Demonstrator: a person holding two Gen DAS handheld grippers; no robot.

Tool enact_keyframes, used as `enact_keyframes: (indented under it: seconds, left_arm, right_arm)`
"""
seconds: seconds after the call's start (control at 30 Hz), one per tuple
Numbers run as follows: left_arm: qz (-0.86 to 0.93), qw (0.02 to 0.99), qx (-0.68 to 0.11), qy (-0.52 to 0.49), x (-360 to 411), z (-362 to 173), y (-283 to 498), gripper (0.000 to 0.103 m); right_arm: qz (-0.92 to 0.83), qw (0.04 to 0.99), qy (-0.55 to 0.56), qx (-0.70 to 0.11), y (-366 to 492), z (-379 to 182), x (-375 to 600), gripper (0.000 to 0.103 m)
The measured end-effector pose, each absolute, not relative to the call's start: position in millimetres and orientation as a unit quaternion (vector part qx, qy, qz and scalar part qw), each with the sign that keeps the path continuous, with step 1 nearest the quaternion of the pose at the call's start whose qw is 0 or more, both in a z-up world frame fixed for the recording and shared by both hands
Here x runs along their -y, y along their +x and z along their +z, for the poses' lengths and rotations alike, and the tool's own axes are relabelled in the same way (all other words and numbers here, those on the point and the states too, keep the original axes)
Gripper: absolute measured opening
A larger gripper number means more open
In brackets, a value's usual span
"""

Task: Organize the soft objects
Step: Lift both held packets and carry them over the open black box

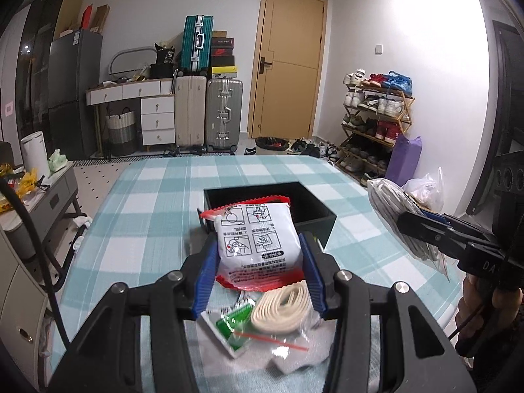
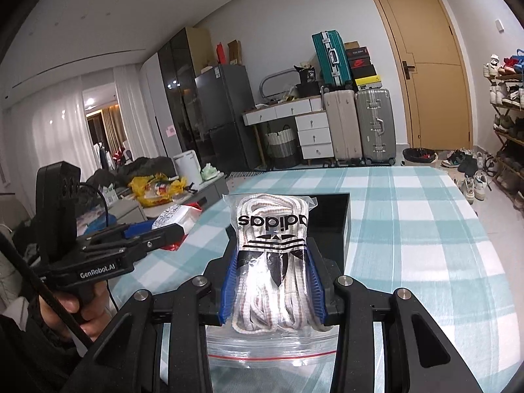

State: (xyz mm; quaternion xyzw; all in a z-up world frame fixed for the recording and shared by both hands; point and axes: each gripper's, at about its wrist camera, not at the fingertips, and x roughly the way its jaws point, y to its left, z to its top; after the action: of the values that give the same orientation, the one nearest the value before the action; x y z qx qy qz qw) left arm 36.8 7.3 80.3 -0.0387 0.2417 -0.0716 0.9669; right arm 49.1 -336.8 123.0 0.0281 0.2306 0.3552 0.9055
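Above a checked table (image 1: 157, 196), the left tool (image 1: 260, 276) is clamped on a white packet (image 1: 257, 240) printed with diagrams, held just before an open black box (image 1: 314, 211). Below it lie loose bags of laces (image 1: 281, 308) and a green item (image 1: 234, 322). The right tool (image 2: 273, 283) is clamped on a clear bag of laces (image 2: 273, 255), also near the box (image 2: 330, 216). Bare cloth stretches right of the box to the table's far edge. Beyond stand suitcases (image 1: 209, 118), a door (image 1: 288, 65) and a shoe rack (image 1: 376, 121). The box's inside is dark and unreadable.
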Motion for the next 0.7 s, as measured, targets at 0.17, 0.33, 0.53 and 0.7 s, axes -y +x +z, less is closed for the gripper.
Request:
enact_keyframes:
  seconds: [0.17,0.33,0.53,0.7]
  left_arm:
    - [-0.075,0.967,-0.241,-0.045,-9.9,88.1,50.7,0.047]
    - [-0.073,0.967,-0.241,-0.046,-10.0,90.6,65.4,0.047]
    - [-0.068,0.966,-0.248,-0.041,-5.9,89.1,82.9,0.047]
    - [-0.067,0.963,-0.258,-0.036,-0.8,83.8,102.4,0.048]
  right_arm:
    - [0.351,0.908,0.033,-0.228,63.9,138.8,334.7,0.038]
    - [0.346,0.907,0.031,-0.239,81.8,144.3,328.3,0.038]
    - [0.347,0.903,0.025,-0.252,99.3,141.7,315.6,0.038]
    - [0.345,0.9,0.017,-0.265,116.7,135.7,304.9,0.038]
